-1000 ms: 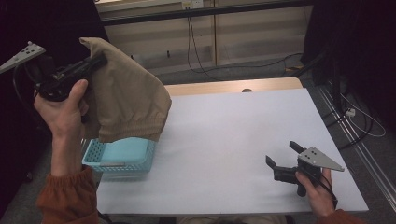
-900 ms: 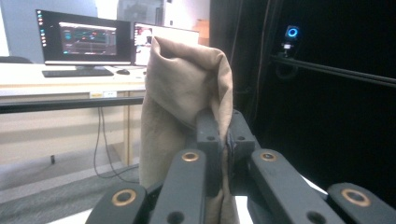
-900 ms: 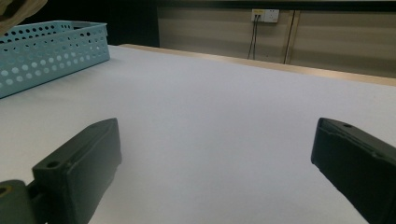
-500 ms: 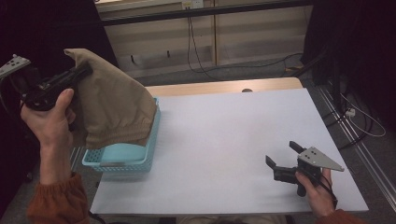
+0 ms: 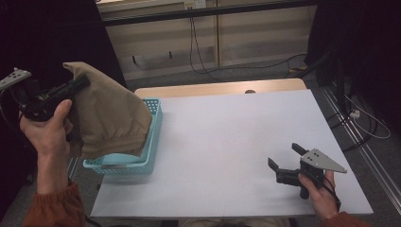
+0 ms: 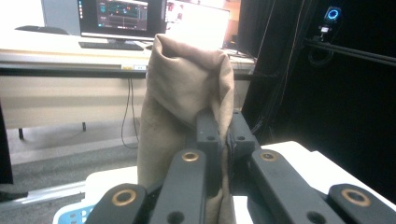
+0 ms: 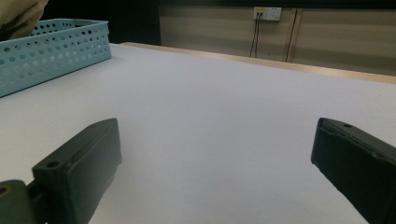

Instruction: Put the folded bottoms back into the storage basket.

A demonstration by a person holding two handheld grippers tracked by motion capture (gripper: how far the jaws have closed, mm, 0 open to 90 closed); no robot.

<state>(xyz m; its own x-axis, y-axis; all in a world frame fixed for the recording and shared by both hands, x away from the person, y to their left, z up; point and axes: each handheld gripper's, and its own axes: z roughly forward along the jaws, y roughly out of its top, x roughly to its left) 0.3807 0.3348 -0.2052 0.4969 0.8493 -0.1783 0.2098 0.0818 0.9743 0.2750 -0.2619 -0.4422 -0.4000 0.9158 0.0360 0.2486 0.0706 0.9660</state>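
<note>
Left gripper (image 5: 78, 85) raised, clamping tan cloth (image 5: 111, 113) — right gripper (image 5: 286, 158) low, jaws apart.

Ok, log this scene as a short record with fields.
held item: tan cloth, hanging over the basket
left gripper: shut on the cloth, raised at the table's left edge
basket: light blue, perforated, at the table's left edge, cloth's lower end inside it
right gripper: open, holding nothing, low over the table
table: white top
</note>
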